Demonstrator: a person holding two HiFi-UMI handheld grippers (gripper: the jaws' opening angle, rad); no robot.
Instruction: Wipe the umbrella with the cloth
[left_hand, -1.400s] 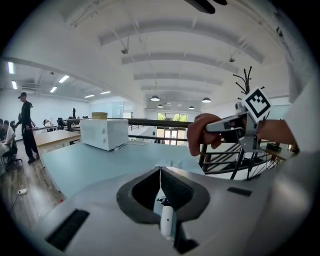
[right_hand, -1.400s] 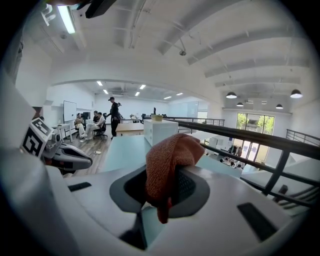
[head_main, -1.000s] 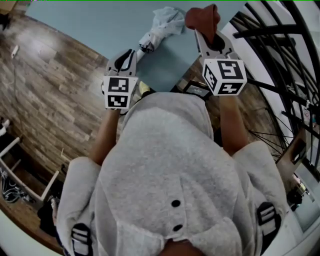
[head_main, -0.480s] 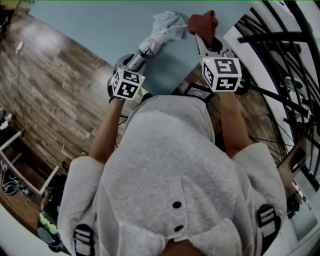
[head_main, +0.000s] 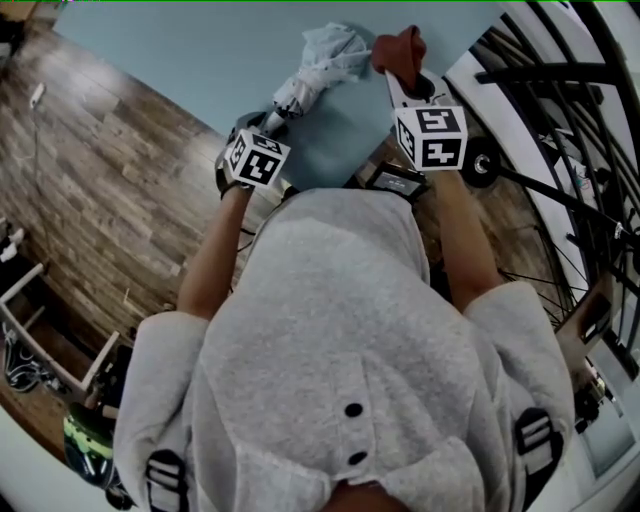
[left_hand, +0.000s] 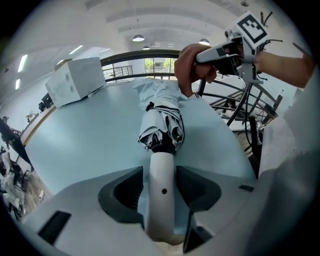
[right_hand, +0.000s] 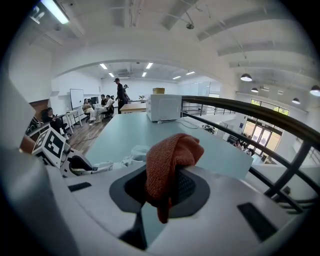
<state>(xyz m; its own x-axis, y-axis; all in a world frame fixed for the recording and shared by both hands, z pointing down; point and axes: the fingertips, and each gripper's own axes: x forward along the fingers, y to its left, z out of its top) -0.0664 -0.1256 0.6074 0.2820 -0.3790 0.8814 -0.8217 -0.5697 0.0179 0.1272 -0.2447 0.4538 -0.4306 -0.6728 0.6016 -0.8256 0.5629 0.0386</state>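
2 tools, left tool (left_hand: 161, 175) opening around umbrella handle (left_hand: 161, 212), right tool (right_hand: 162, 189) clamped on red cloth (right_hand: 171, 154)

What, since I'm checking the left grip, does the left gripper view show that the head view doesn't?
Only the left gripper view: the white handle lying between the opening left tongs, apparently not clamped; a white box far off. Only the head view: the wooden floor, the person's grey hooded top. Both: the folded umbrella, the blue table, the right tongs shut on the red cloth.
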